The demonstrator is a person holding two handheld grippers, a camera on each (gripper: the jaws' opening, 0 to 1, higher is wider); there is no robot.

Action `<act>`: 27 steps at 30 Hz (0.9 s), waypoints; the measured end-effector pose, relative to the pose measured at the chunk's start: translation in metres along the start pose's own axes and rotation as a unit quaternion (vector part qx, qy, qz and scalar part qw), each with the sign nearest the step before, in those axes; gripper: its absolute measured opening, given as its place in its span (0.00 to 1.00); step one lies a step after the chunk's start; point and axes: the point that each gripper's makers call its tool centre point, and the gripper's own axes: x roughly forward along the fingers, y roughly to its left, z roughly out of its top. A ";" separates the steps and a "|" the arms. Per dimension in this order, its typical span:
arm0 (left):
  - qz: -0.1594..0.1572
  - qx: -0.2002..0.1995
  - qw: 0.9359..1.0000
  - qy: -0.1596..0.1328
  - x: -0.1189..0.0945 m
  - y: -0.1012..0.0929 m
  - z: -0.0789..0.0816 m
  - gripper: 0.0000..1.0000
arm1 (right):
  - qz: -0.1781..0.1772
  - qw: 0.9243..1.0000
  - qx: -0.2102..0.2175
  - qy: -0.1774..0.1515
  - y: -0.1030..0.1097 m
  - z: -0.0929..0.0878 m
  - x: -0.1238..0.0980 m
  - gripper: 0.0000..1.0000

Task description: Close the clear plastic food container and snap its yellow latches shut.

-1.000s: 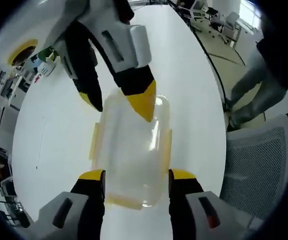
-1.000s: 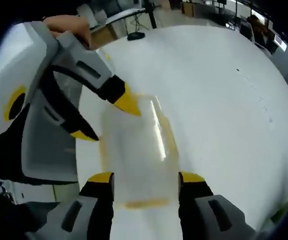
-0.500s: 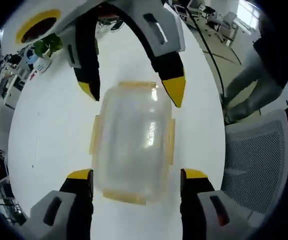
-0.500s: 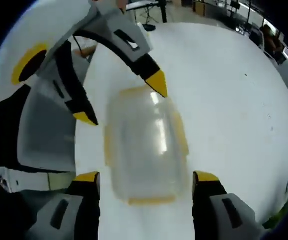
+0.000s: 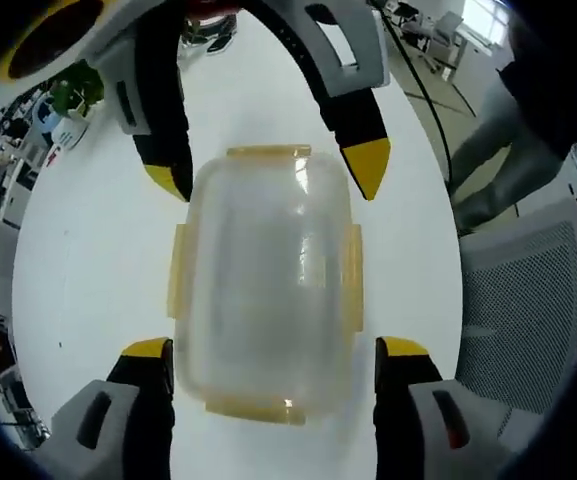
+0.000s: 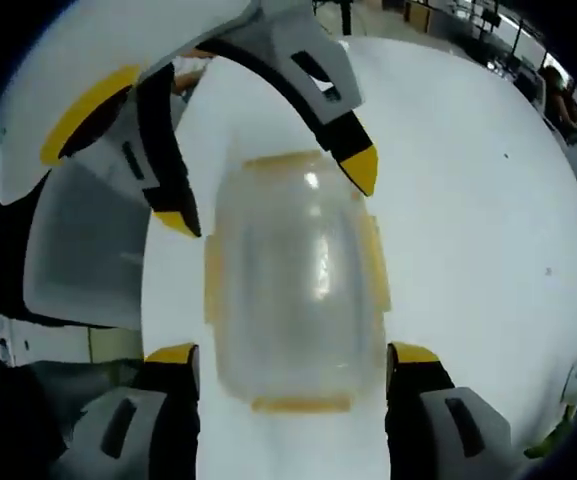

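On the white round table [image 5: 88, 270], between my two facing grippers, sits the clear plastic food container [image 5: 265, 280], lid down, rounded and frosted, yellow latches [image 5: 354, 275] along its sides. Left gripper [image 5: 273, 350] jaws are spread wide astride its near end; right gripper [image 6: 288, 355] jaws are likewise spread. Left gripper view adds a grey mesh chair [image 5: 523, 330] past the table edge.

The left gripper [image 5: 273, 352] has two black fingers with yellow tips [image 5: 148, 348] and grey plates lower down, one carrying a small red mark. The right gripper [image 6: 293, 358] is built the same: black fingers, yellow tips [image 6: 413, 353], grey plates with dark slots. Its white housing carries a yellow ring, probably around an opening.
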 end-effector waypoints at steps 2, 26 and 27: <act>-0.001 -0.001 1.000 0.002 0.003 0.002 -0.001 0.83 | -0.005 1.000 -0.006 0.001 0.000 0.000 0.001 0.77; 0.019 0.020 0.999 0.022 0.015 0.004 -0.010 0.82 | -0.035 0.999 -0.005 -0.009 -0.003 0.001 0.010 0.75; 0.019 0.021 0.999 0.022 0.015 0.004 -0.011 0.82 | -0.034 0.999 -0.005 -0.009 -0.002 0.001 0.010 0.75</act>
